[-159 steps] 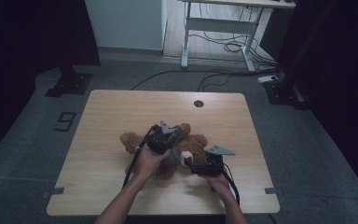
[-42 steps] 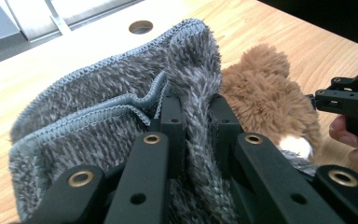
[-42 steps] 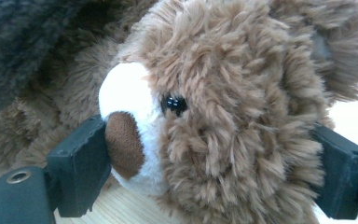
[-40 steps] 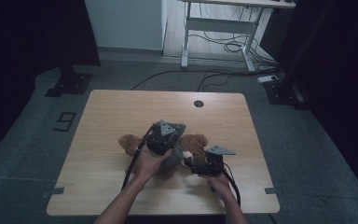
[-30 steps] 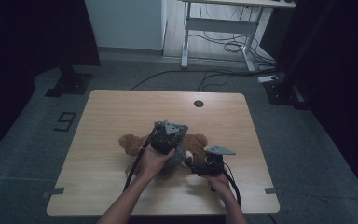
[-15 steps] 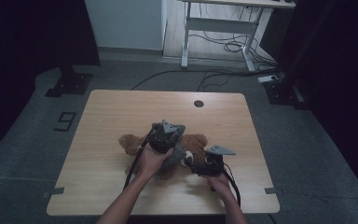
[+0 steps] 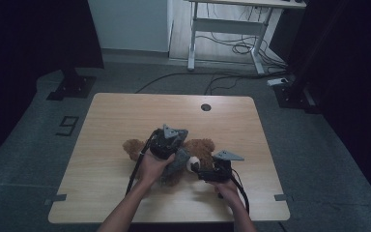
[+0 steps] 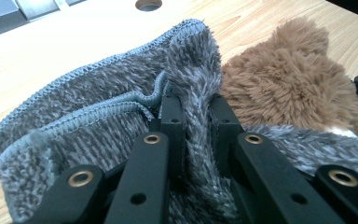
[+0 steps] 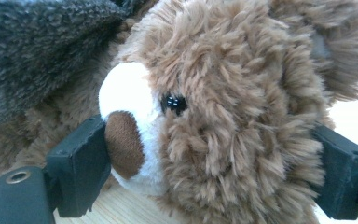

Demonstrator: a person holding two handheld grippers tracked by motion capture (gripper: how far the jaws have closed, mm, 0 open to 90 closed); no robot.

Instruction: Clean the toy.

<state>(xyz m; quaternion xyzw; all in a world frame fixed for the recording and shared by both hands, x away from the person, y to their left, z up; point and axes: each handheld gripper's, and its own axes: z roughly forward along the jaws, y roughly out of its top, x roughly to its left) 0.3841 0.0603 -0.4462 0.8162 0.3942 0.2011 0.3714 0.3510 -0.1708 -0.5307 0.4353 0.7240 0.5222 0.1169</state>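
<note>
One fluffy brown teddy bear [image 7: 200, 147], grey-jumpered

High view's dim from my end: table [image 7: 125, 116] top is the only lit patch, soft light from approx 12 o'clock where the pale wall and floor glow; room goes near black at 9 and 3 o'clock. Shadows weak, no glare, pic grainy and soft. Left gripper view is bright, wood washed out toward 11 o'clock, grey knit [image 8: 121, 93] sharp, jaws at 6 o'clock blurred. Right gripper view: bear's [image 9: 223, 107] fur crisp at centre, small glint on the eye, blown-out white at 3 o'clock, edges soft.
</note>
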